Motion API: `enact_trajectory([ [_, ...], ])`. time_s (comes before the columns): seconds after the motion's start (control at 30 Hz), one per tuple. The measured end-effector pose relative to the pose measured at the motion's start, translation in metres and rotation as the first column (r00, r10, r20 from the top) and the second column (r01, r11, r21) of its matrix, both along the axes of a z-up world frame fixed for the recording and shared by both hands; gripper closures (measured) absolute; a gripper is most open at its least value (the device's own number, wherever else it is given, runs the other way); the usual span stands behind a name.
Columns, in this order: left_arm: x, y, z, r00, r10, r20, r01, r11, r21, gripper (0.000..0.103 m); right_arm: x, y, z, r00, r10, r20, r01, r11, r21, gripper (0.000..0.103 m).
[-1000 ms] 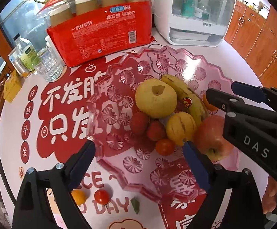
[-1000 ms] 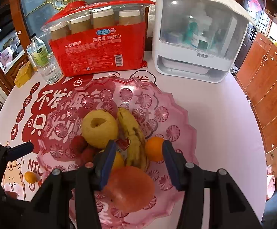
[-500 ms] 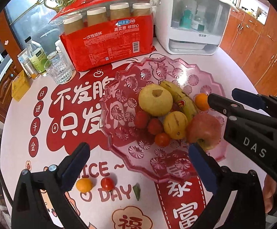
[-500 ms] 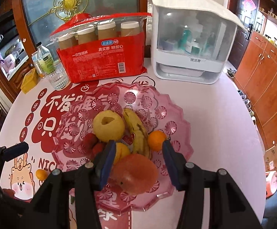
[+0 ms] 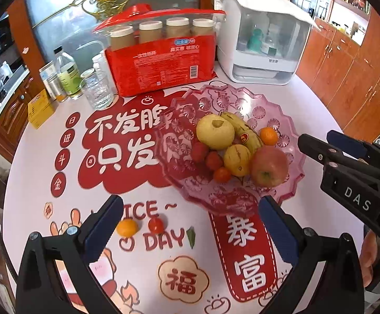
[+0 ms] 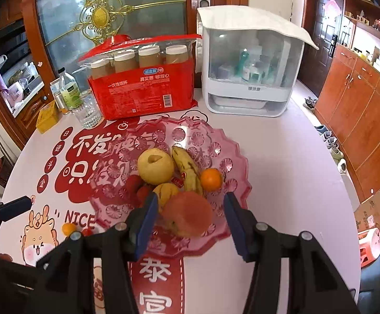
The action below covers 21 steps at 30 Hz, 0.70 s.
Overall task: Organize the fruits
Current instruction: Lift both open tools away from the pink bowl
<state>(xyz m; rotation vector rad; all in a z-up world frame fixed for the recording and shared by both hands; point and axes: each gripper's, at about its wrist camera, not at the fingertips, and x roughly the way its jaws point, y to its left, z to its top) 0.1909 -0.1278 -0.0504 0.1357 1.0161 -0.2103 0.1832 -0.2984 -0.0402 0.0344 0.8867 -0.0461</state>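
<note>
A pink glass bowl [image 5: 292,183] [image 6: 239,157] holds a red apple [image 5: 268,166] [image 6: 187,214], a yellow apple [image 5: 214,130], a banana [image 5: 242,130], a tangerine [image 5: 268,136] and smaller fruits. A small orange fruit [image 5: 127,227] and a cherry tomato [image 5: 156,224] lie loose on the table in front of the bowl. My left gripper [image 5: 190,225] hovers wide open above them, empty. My right gripper [image 6: 190,209] [image 5: 317,137] hangs above the bowl's near right rim. Its jaws are opening, and the red apple lies below them, free of the pads.
Behind the bowl stand a red pack of paper cups [image 5: 161,62] and a white covered appliance [image 5: 263,41]. A drinking glass [image 5: 97,91], bottles [image 5: 68,76] and a yellow box [image 5: 39,110] crowd the back left. A green leaf [image 5: 191,235] lies near the tomato.
Both grippers have risen and drawn back from the bowl. The left jaws spread wider. The right jaws have widened around the red apple, which stays in the bowl.
</note>
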Motion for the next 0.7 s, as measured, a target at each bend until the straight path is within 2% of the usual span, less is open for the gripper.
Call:
enact_trajectory([
  [0.23, -0.033, 0.023, 0.011, 0.999, 0.031, 0.021, -0.03, 0.999, -0.015, 0.0, -0.033, 0.013, 0.009, 0.999, 0.004, 0.034, -0.004, 1.0, -0.004, 0.046],
  [0.4, -0.055, 0.039, 0.02, 0.996, 0.064, 0.063, -0.064, 0.998, -0.009, 0.0, -0.054, 0.025, 0.014, 0.998, 0.016, 0.065, -0.015, 1.0, -0.012, 0.045],
  [0.7, -0.087, 0.065, 0.021, 0.983, 0.135, 0.123, -0.137, 0.99, 0.011, 0.0, -0.083, 0.054, 0.008, 0.992, 0.085, 0.09, -0.079, 0.994, -0.074, 0.038],
])
